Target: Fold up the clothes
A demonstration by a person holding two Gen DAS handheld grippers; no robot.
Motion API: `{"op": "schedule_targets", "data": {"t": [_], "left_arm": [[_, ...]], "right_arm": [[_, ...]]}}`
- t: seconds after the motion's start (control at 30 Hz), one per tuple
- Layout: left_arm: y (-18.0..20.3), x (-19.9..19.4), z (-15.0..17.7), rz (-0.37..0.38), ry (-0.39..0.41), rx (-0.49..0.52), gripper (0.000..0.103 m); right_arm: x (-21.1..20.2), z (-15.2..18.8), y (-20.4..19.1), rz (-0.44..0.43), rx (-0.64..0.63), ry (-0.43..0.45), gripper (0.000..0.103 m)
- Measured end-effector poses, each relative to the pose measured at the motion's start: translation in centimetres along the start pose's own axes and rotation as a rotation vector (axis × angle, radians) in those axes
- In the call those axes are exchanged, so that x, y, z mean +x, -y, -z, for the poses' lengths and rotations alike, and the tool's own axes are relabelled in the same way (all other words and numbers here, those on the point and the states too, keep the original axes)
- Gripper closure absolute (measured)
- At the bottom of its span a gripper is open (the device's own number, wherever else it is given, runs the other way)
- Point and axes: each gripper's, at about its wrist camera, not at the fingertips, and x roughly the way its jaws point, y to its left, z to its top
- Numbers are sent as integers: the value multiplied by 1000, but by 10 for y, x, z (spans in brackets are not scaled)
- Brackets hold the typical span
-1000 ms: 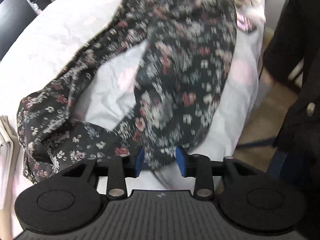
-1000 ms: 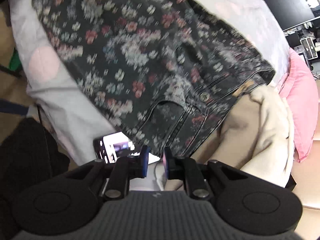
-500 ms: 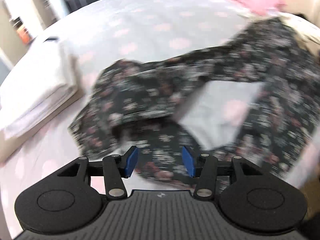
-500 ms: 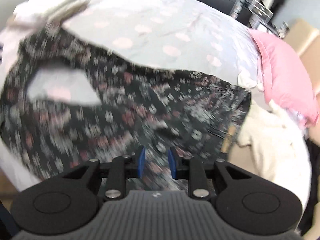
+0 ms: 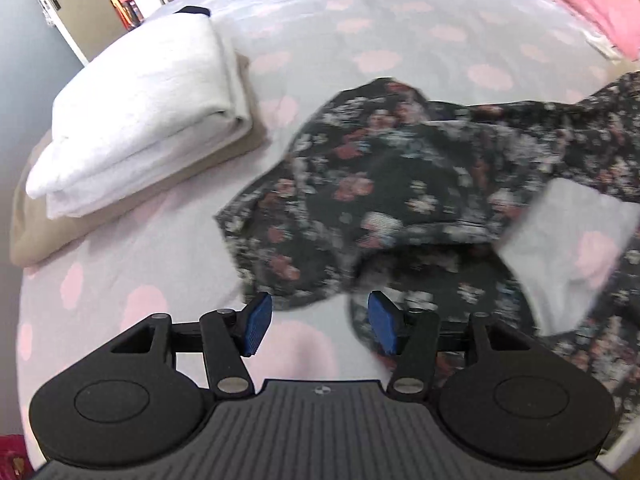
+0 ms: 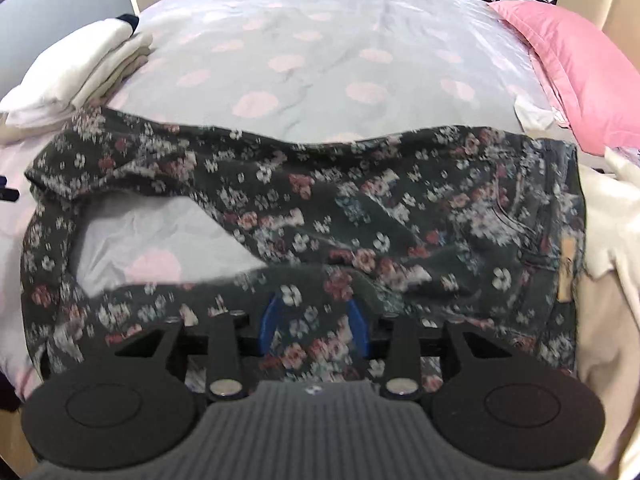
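Across the near half of the bed (image 6: 320, 40), with its pale cover dotted pink, the floral trousers (image 6: 360, 216) lie spread sideways: waistband at the right by the pink pillow (image 6: 576, 60), legs running left toward the stack of folded white laundry (image 5: 136, 112). Their long axis runs left to right across both views, and the two legs part around a bare wedge of cover. A cream garment (image 6: 608, 240) lies just right of the waistband.

The right gripper (image 6: 314, 320) hangs over the near edge of the seat and upper-leg region. Its jaws have just been opening, and the cloth between them looks slack, not pinched, though blur leaves that uncertain. The left gripper (image 5: 318, 322) sits over the leg ends, nearer the folded stack. Its jaws have also just been opening and stand well apart, with only bedcover between the blue pads (image 5: 256, 322) and the hem just beyond.

The next fold probably depends on the left hand taking the hems and carrying them rightward along that axis to the waistband.
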Motion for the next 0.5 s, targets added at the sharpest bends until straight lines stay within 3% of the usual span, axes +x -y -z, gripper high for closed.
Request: {"op": "schedule_targets", "data": {"t": [0.07,0.17,0.3,0.5], "left_arm": [[-9,9,-1,-39,-2,-3,51],[-34,28,6,-74,-17,-97,52],[-65,57,8,-52,-23,-246,52],[-79,103,4,-25,-110,-339,55]], "right_arm": [[5,-6,-5,-8,2,-6,60],[13,-12,-15,-28,-15,-19,60],[24,-16,-30,-40,-57,-35,59],[40,-20,-40,-25,-81,-66,59]]}}
